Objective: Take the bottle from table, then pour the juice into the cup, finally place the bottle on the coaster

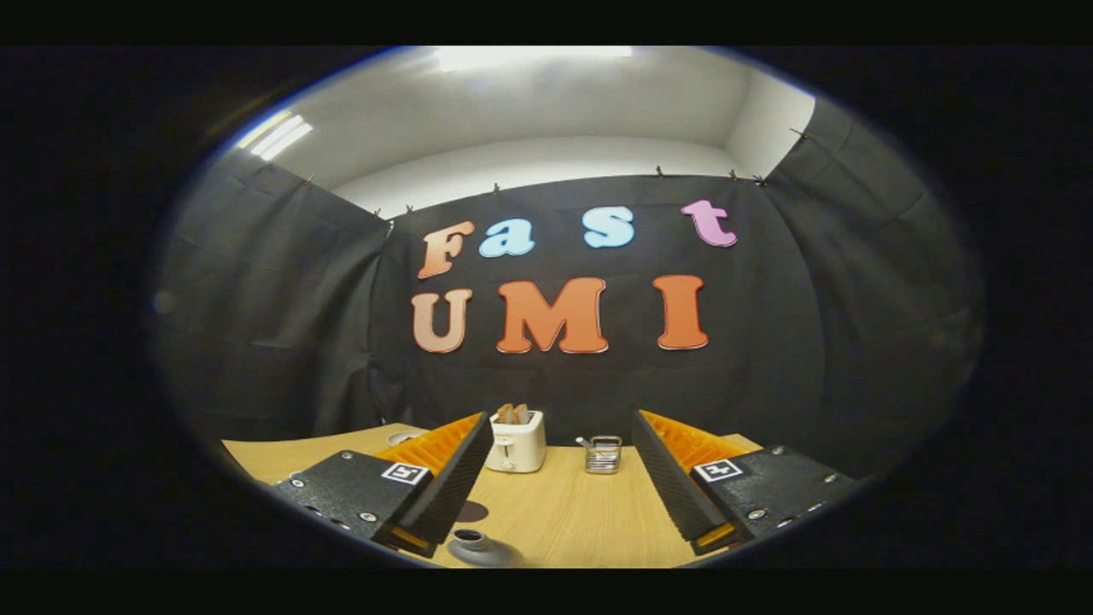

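Observation:
My gripper is held open above the wooden table, its black ribbed pads wide apart with nothing between them. Low down, near the base of the left finger, sits a grey rounded vessel with a dark round mouth, seen from above; I cannot tell whether it is the bottle or the cup. Just beyond it a dark round patch, perhaps the coaster, lies on the table, partly hidden by the left finger.
A white toaster with bread slices stands at the table's far edge, ahead of the left finger. A small wire holder stands to its right. A white round object peeks out behind the left finger. The black cloth wall closes off the back.

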Tool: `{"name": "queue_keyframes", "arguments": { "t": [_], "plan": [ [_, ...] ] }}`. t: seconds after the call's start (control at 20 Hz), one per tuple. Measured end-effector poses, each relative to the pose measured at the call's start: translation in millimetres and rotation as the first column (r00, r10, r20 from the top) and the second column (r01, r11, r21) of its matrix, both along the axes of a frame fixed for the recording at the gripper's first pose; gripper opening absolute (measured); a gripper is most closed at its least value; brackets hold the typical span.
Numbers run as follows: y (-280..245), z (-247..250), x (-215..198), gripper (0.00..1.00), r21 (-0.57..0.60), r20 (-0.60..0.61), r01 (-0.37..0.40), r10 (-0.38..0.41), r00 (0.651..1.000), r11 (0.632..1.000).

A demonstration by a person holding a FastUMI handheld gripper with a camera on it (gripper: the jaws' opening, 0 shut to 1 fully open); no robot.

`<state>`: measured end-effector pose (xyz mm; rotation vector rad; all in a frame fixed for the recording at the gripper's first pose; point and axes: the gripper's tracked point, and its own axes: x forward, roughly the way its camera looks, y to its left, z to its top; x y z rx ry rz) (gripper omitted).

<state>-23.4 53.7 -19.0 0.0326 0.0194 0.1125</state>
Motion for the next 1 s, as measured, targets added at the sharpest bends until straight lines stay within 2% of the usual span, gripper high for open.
{"name": "queue_keyframes", "arguments": {
  "t": [0.2,0.5,1.0],
  "plan": [
    [5,-35,-6,0.97,0.018,-0.053,-0.022,0.023,0.998,1.000],
    [23,-57,-24,0.97,0.053,-0.091,-0.100,0.105,0.990,0.994],
    [56,-111,-54,0.97,0.068,-0.188,-0.213,0.223,0.957,0.975]
  ]
}}
